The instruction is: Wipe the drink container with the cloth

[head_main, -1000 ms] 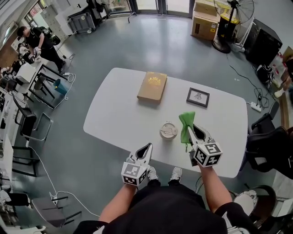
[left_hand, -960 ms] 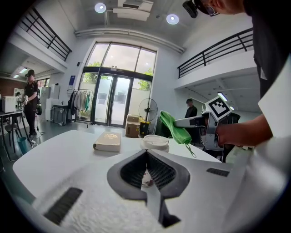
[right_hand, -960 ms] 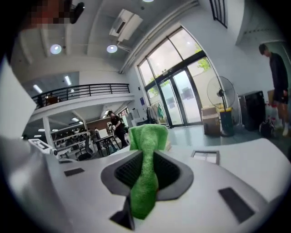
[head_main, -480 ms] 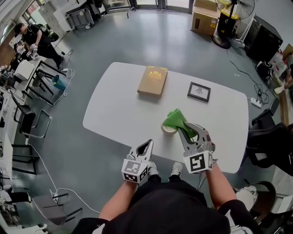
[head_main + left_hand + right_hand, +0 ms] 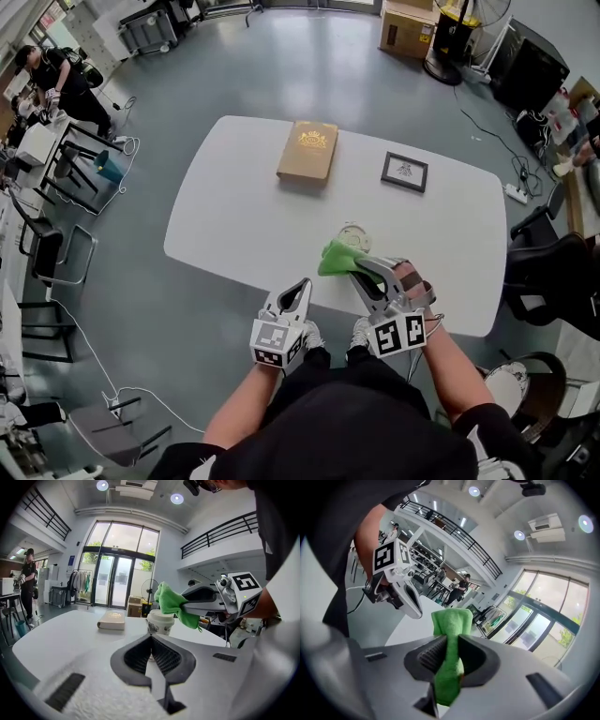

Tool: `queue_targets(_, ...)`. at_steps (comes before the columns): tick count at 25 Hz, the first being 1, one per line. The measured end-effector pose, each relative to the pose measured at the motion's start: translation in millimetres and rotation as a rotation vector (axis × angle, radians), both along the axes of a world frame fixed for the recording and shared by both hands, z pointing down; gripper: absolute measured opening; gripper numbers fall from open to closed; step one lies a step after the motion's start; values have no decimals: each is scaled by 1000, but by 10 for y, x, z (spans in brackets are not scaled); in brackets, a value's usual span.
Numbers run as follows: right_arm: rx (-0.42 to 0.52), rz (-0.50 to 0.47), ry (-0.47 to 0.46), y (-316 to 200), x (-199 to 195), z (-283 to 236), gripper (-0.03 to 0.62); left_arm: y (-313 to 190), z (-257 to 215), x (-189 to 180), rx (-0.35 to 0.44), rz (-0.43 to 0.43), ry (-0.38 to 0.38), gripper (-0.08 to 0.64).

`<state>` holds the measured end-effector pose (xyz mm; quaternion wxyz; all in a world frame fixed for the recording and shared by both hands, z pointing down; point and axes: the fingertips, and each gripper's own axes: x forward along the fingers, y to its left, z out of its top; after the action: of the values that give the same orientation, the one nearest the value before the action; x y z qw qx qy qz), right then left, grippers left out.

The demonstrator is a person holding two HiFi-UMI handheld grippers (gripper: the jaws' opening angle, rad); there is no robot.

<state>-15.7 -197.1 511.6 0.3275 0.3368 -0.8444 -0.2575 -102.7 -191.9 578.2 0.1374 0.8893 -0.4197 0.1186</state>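
A white lidded paper cup (image 5: 356, 232) stands near the front edge of the white table (image 5: 234, 216). A green cloth (image 5: 337, 258) is clamped in my right gripper (image 5: 354, 268), which is turned to point left, and the cloth lies against the cup's near left side. In the left gripper view the cloth (image 5: 171, 603) drapes over the cup's (image 5: 160, 623) rim, with the right gripper (image 5: 211, 599) behind it. The cloth (image 5: 449, 658) fills the right jaws. My left gripper (image 5: 301, 287) hovers at the table's near edge, left of the cup, shut and empty (image 5: 151, 639).
A tan book (image 5: 308, 150) and a small black picture frame (image 5: 404, 172) lie on the far half of the table. Chairs and desks (image 5: 56, 244) line the left, a black chair (image 5: 553, 281) stands at the right. A person (image 5: 52, 75) stands far left.
My right gripper swung the cloth from the cup's right side across its top to its near left side, and its jaws turned leftward. The left gripper barely moved.
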Motion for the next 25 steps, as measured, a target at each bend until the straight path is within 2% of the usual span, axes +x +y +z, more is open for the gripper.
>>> queue_targets(10, 38, -105, 321, 55, -95, 675, 84, 68, 235, -135, -43, 56, -9, 12)
queue_targets(19, 57, -150, 418, 59, -98, 976, 86, 96, 417, -285, -74, 47, -5, 12)
queue_targets(25, 25, -121, 414, 4, -84, 1115, 89, 82, 426, -297, -78, 58, -6, 12)
